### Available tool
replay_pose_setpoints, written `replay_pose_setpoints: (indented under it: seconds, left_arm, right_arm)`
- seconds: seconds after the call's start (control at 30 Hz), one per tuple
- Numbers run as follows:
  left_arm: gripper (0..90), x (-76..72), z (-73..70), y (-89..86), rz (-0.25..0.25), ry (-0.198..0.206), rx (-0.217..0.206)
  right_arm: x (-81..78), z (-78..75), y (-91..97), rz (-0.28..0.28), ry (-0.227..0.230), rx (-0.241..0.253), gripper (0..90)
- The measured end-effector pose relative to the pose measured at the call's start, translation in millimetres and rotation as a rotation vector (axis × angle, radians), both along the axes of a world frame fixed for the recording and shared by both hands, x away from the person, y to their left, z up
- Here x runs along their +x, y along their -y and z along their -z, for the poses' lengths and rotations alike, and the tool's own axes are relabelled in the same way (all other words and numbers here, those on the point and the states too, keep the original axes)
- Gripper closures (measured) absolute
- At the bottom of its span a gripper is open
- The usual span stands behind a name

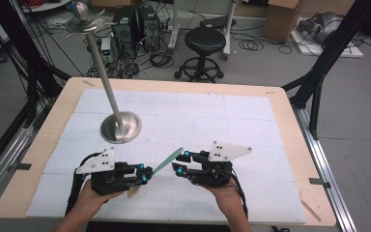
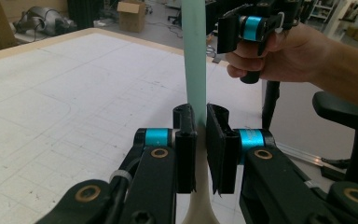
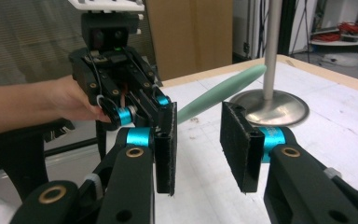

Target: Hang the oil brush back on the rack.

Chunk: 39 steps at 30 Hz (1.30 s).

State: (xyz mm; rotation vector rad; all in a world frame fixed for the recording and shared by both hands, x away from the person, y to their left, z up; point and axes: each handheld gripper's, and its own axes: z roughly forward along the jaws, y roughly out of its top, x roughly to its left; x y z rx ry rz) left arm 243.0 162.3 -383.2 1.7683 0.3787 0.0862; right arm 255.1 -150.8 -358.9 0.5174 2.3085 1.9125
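Currently the left gripper [image 1: 144, 176] clamps a thin, light, probably stiff green paddle [image 1: 166, 161] near its cream handle, while the right gripper [image 1: 179, 162] stands open beside its free end.

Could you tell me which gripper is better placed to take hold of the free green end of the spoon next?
The right gripper. Its jaws stand open with the spoon handle's free end close by. The left gripper is already shut on the spoon near its bowl, so it can only hold it steady.

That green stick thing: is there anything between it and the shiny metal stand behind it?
No. In the high view only bare white table mat lies between the green stick, clamped in the left gripper, and the metal stand.
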Motion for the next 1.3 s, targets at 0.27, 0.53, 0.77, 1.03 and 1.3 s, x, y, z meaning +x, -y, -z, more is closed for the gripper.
replay_pose_setpoints:
  seconds: [0.27,0.53,0.77,1.03,1.3]
  left_arm:
    - [81.7,1.7,0.9,0.9,0.033,-0.018,-0.023]
    - [81.6,2.0,1.1,0.3,0.053,-0.009,-0.02]
    - [84.7,1.3,2.1,1.4,0.048,0.017,0.003]
    - [83.1,2.0,-2.1,-2.5,0.02,0.019,-0.029]
    - [50.0,3.4,-3.2,-3.2,0.053,-0.006,-0.046]
  right_arm:
    - [1.8,-9.0,-11.6,-0.032,0.01,0.006,68.1]
    - [2.8,-13.4,-18.6,-0.085,0.002,0.013,73.4]
    - [3.1,-15.6,-24.3,-0.127,-0.032,0.011,82.7]
    - [1.3,-19.7,-29.9,-0.114,-0.02,-0.02,83.3]
    - [6.1,-31.7,-24.9,-0.167,-0.006,0.0,83.2]
